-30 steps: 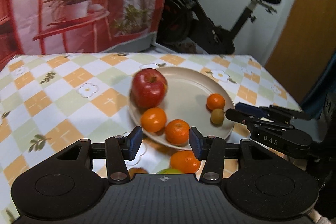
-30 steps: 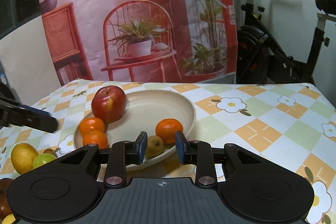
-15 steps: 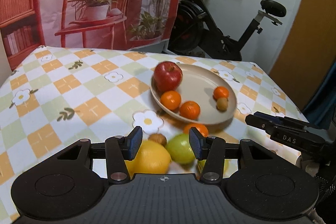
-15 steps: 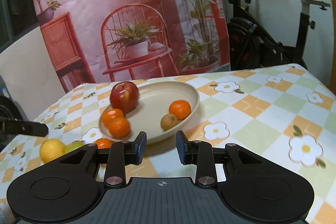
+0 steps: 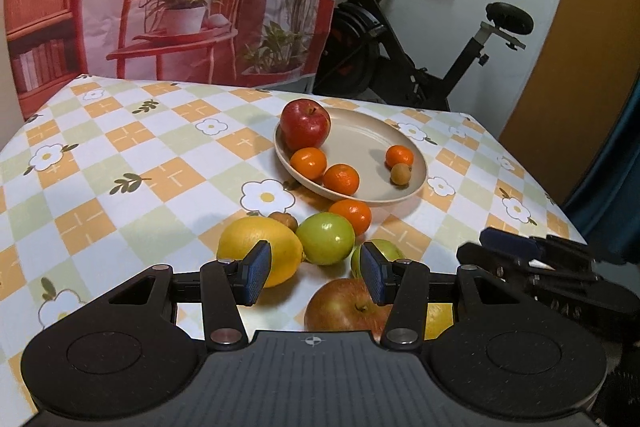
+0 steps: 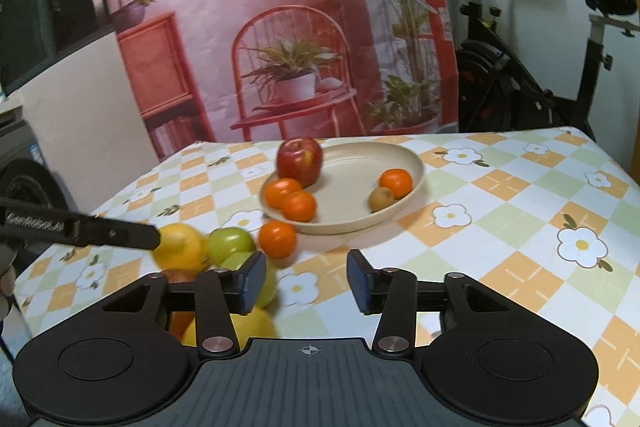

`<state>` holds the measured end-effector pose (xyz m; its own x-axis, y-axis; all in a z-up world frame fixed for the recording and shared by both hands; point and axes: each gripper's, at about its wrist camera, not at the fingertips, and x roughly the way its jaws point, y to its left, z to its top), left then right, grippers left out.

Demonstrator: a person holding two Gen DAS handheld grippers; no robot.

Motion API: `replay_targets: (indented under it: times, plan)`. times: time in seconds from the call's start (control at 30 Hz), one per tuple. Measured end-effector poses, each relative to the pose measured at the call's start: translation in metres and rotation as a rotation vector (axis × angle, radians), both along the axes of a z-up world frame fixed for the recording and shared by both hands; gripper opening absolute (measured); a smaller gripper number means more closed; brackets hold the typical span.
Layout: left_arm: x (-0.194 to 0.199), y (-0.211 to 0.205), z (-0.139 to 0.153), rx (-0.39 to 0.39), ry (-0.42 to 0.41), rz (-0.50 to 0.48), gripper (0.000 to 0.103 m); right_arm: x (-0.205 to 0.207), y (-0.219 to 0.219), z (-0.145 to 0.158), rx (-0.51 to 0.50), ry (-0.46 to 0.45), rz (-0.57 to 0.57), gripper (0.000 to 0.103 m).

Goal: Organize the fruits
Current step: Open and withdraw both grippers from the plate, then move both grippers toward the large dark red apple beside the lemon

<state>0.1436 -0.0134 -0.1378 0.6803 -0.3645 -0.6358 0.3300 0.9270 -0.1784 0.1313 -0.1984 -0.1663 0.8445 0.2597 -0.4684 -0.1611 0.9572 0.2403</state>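
A beige plate (image 5: 416, 187) holds a red apple (image 5: 305, 123), three oranges and a small brown fruit (image 5: 401, 173). In front of it lie loose fruits: an orange (image 5: 352, 214), a green apple (image 5: 326, 237), a lemon (image 5: 260, 247) and a red-yellow apple (image 5: 344, 307). My left gripper (image 5: 316, 273) hovers open over this pile and grips nothing. My right gripper (image 6: 306, 281) is back from the plate (image 6: 408, 203), its jaws opening with only tablecloth between them. The loose orange (image 6: 277, 239) and green apple (image 6: 231, 243) lie left of it.
A checked flower tablecloth (image 5: 120, 163) covers the table. The right gripper (image 5: 520, 251) shows at the left view's right side. The left gripper's finger (image 6: 100, 231) reaches in from the right view's left edge. An exercise bike (image 5: 420, 67) and a printed backdrop stand behind the table.
Both grippers have drawn back from the plate, bringing the loose fruit pile into view. The right gripper's jaws have spread wider. The small brown fruit stays in the plate.
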Motion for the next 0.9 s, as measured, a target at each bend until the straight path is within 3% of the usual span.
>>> replay_targets:
  times: [0.4, 0.9]
  plan:
    - [-0.028, 0.002, 0.006, 0.01, -0.035, -0.023, 0.052, -0.037, 0.027, 0.006, -0.077, 0.001, 0.103, 0.049]
    - [-0.015, 0.015, 0.002, -0.033, 0.015, 0.003, 0.051, -0.03, 0.037, 0.006, -0.12, 0.008, 0.174, 0.058]
